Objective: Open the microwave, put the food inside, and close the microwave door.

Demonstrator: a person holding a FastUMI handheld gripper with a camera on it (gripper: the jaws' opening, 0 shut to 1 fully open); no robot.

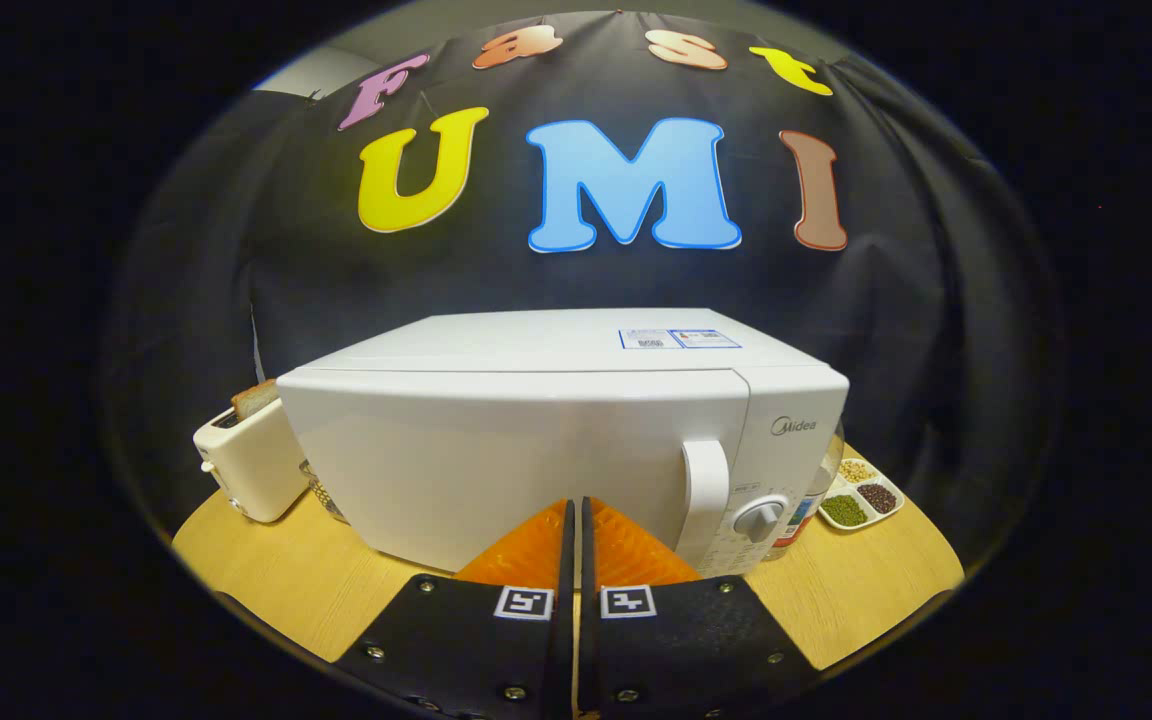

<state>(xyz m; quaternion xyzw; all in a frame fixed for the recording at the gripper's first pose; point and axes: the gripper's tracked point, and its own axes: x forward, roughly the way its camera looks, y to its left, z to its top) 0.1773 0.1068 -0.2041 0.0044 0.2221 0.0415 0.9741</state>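
Gripper view: hand-held gripper (576, 510) pressed together, empty, seemingly touching closed microwave (556, 440) door just ahead.

Table (286, 590) — microwave (536, 450), toaster (246, 465), dish (861, 495)

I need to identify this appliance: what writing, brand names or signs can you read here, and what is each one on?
"Midea": on the microwave, top of its control panel above the dial.
Sticker on the microwave's top: too small to read.
Print around the dial: too small to read.
Square markers on the shut gripper, fingers empty: patterns, no words.
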